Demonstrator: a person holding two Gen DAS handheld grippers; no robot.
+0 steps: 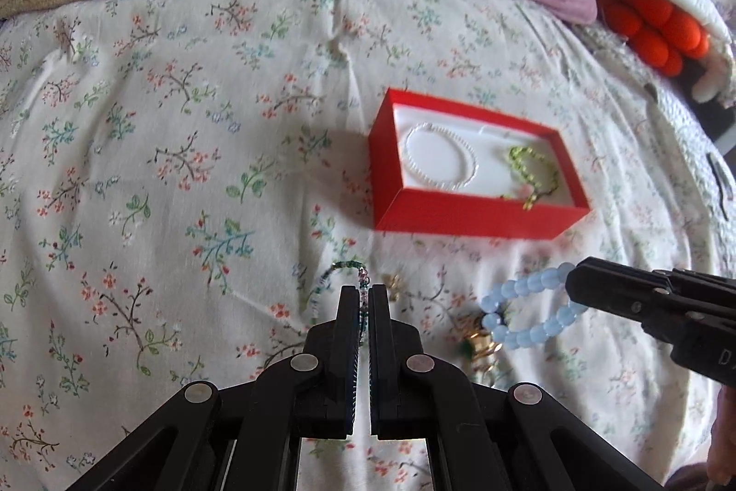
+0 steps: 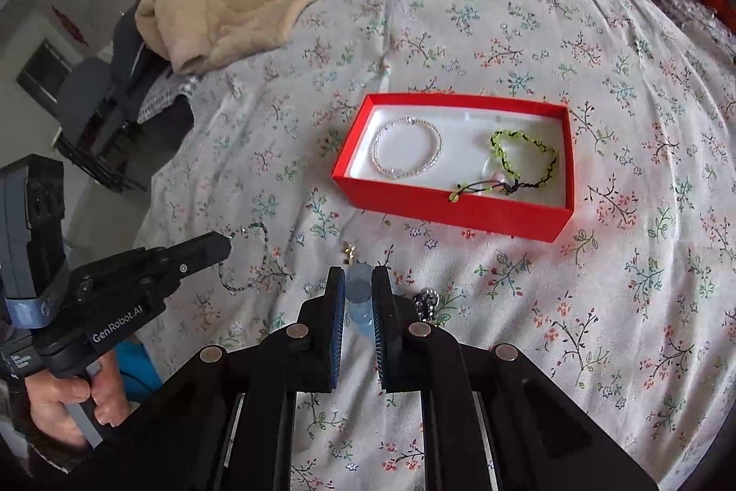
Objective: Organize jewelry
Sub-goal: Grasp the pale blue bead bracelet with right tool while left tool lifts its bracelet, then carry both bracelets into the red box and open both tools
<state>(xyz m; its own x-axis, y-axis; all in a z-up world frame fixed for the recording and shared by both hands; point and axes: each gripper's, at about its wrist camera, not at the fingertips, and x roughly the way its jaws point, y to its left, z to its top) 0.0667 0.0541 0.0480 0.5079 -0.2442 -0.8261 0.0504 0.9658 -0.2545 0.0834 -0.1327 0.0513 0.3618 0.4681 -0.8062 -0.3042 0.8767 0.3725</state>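
Two bracelets lie in the red box [image 2: 453, 210]; my left gripper [image 1: 365, 293] pinches the thin bead chain [image 1: 331, 277], my right gripper [image 2: 359, 284] squeezes the blue bracelet [image 1: 529, 307], both still outside

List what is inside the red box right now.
The red box holds two bracelets on its white lining: a white beaded bracelet on the left and a green-and-black cord bracelet on the right, apart. A pale pink bead sits by the cord's knot; anything beneath the lining is hidden.

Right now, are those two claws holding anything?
Yes. The left gripper pinches the thin beaded bracelet along its strand; the right gripper clamps the blue bead bracelet.
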